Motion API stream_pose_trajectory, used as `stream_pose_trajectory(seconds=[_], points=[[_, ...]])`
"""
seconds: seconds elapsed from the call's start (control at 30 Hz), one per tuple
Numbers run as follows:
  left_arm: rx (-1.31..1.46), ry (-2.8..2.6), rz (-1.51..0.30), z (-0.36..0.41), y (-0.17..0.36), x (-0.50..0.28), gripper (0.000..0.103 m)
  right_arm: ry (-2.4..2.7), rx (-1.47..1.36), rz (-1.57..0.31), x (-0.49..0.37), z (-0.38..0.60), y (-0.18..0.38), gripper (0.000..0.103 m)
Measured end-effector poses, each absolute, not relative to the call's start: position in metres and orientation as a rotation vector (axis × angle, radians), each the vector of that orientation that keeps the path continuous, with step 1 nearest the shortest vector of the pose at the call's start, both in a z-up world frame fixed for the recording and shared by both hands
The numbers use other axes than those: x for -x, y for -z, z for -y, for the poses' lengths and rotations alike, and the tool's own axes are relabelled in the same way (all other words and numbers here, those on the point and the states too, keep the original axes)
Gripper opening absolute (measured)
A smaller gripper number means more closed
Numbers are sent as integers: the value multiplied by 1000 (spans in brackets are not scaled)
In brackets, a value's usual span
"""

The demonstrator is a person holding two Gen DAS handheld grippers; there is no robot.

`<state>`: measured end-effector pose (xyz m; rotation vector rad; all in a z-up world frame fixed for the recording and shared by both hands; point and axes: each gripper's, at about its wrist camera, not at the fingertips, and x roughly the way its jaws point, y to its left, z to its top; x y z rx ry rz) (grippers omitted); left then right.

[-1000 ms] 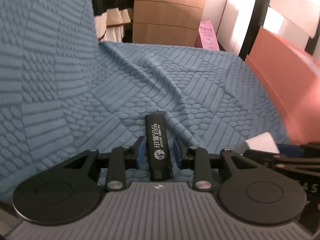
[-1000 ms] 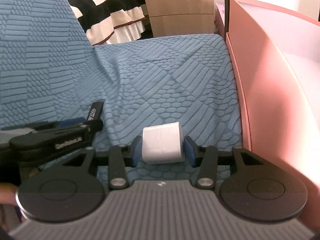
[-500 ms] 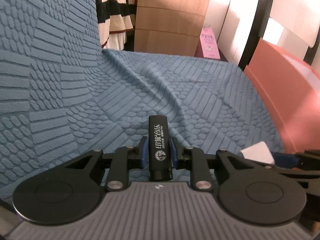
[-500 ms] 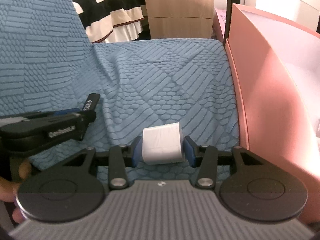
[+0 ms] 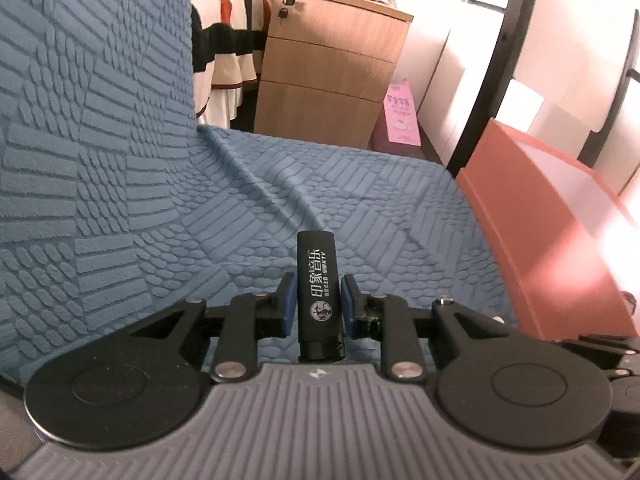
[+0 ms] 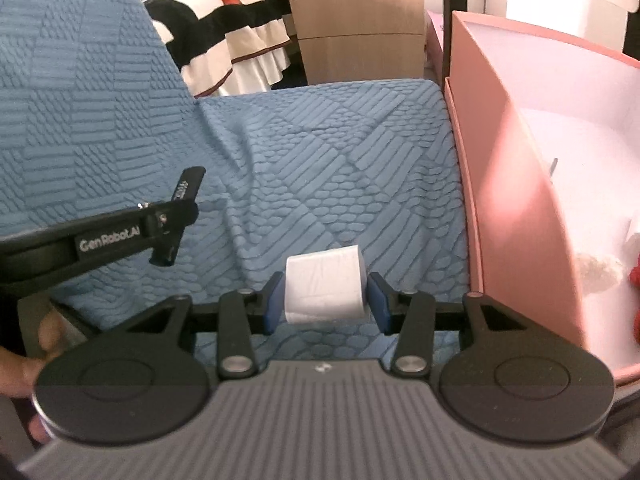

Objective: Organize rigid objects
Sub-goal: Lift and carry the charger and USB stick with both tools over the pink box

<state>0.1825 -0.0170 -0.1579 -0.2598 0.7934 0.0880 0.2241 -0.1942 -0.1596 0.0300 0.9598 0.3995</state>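
Blue textured sofa cover (image 5: 360,200) spreads beneath; left gripper (image 5: 316,304) clamps a black lighter (image 5: 319,292), right gripper (image 6: 325,300) clamps a white block (image 6: 324,284), pink box (image 6: 520,200) beside, wooden cabinet (image 5: 328,80) beyond

both wrist views overlook one blue cover (image 5: 360,184).

This is looking like a lived-in home, likely a bedroom or sitting room. A blue textured cover (image 5: 360,200) is lying over a sofa seat and running up its backrest. Behind it, a wooden drawer cabinet (image 5: 328,80) is standing with a key hanging in its top lock, and striped black, white and orange fabric with a ruffled hem (image 6: 240,40) is draping beside it. A pink box (image 6: 520,160) is sitting by the seat.
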Motion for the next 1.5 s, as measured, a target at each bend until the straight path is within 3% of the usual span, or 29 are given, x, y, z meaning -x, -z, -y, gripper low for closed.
stream_pose_trajectory(seconds=[0.83,1.5], points=[[333,-20,-622,42,10,-159,27,-449,-48,-710,-213,231,20,47],[315,91,-597,119,-33,-177,27,-364,-81,-644,-207,293,-8,47]])
